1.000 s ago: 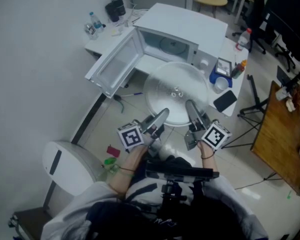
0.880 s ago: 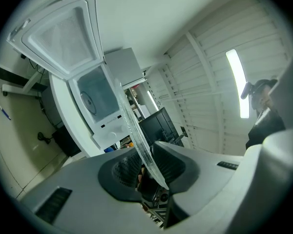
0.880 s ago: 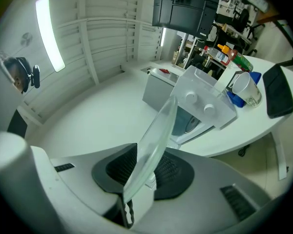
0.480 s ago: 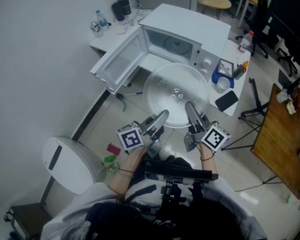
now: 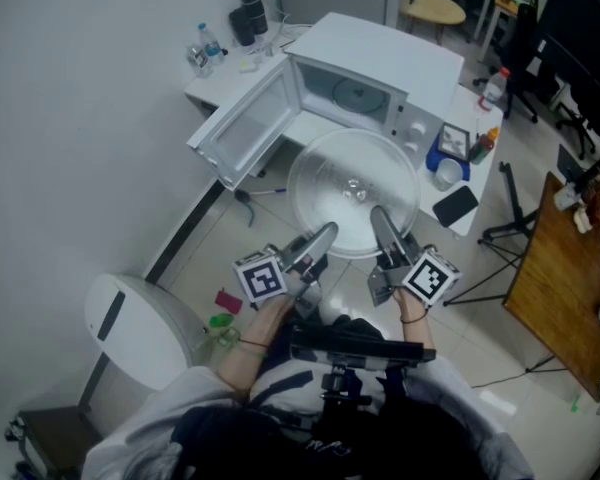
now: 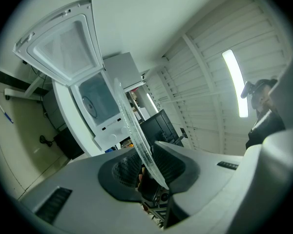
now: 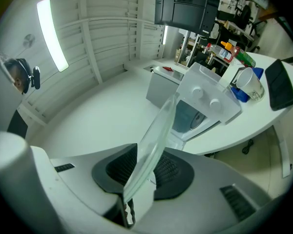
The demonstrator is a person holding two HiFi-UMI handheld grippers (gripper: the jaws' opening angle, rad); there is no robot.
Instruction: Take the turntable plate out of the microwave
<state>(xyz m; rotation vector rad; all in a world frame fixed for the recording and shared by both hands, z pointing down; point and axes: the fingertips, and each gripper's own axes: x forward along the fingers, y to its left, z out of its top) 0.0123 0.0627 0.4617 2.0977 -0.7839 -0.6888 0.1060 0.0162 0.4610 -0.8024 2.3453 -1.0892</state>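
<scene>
While two grippers, left gripper (image 5: 318,242) and right gripper (image 5: 385,226), clamp one turntable plate (image 5: 352,190).

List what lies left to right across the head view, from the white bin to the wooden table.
White rounded bin with a dark slot → open white microwave door → clear round glass turntable plate → flat black phone-like slab → brown wooden table.
</scene>
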